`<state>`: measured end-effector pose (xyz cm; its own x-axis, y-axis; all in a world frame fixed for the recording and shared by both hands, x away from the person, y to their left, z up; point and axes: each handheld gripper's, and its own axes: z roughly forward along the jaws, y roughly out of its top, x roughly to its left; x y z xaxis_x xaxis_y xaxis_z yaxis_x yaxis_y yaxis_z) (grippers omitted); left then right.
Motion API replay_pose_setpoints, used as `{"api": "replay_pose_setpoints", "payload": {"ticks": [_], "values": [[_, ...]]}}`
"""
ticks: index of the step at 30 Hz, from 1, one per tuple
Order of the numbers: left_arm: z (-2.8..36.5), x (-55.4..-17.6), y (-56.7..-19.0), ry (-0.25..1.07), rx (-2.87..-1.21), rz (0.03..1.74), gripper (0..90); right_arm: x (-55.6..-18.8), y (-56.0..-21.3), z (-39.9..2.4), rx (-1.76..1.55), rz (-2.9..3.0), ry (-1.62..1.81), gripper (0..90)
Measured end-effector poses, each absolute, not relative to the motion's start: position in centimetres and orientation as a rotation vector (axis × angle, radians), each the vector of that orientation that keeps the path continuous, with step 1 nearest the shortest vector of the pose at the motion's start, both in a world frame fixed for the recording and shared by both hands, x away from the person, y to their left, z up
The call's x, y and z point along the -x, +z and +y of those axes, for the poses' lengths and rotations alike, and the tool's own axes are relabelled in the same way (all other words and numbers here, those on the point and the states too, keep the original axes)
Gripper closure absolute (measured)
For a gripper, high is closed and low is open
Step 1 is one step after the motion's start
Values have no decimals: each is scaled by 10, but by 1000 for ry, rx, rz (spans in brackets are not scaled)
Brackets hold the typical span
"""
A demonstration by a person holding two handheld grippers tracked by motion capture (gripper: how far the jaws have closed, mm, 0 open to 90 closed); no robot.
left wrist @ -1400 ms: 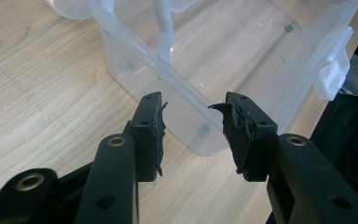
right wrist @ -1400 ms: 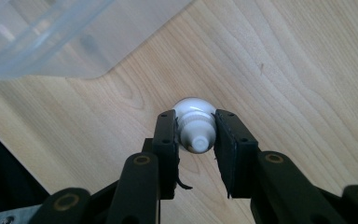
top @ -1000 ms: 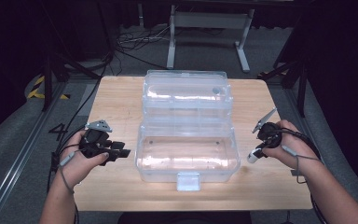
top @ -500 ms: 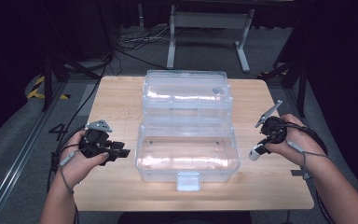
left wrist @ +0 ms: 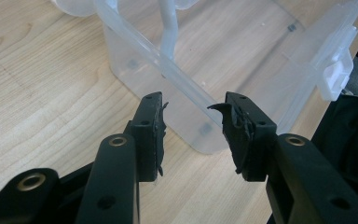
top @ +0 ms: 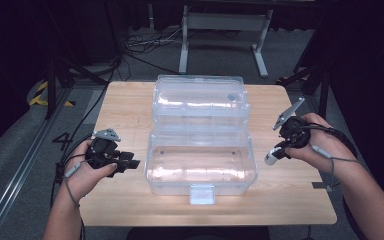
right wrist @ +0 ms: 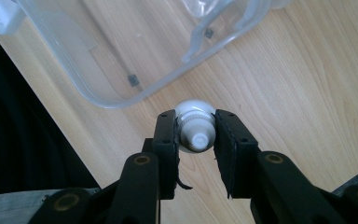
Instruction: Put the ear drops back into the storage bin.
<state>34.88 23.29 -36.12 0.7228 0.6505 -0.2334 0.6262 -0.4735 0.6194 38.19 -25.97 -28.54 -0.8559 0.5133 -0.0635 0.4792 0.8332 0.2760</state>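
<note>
A clear plastic box (top: 200, 165) stands open in the middle of the wooden table (top: 130, 100), its lid (top: 200, 100) laid back. My right gripper (top: 276, 156) is above the table at the box's right side, shut on a small white bottle (right wrist: 195, 129); the cap end faces the camera between the pads. The bottle (top: 271, 157) hangs clear of the wood. My left gripper (top: 130, 164) is open at the box's left side, its jaws pointing at the clear wall (left wrist: 186, 116) with nothing between them.
A white latch (top: 202, 194) sticks out at the box's front edge. The floor beyond the table holds cables and a metal stand (top: 220, 30). Bare wood lies on both sides of the box.
My right hand has lifted the white bottle up off the table and drawn slightly right. The left hand has stayed put.
</note>
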Motion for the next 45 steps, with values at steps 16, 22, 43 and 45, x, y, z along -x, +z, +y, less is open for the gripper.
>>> {"api": "replay_pose_setpoints", "payload": {"ticks": [16,22,43,45], "values": [[235,-348,-361,40,-2215,963,584,-379,-264,-228,-629,2907,386,715],[236,-348,-361,43,-2215,966,584,-379,-262,-219,-579,2924,389,715],[237,-348,-360,41,-2216,963,585,-385,-274,-190,-328,3005,315,715],[237,-348,-360,41,-2217,959,585,-386,-276,-189,-318,3014,311,715]]}}
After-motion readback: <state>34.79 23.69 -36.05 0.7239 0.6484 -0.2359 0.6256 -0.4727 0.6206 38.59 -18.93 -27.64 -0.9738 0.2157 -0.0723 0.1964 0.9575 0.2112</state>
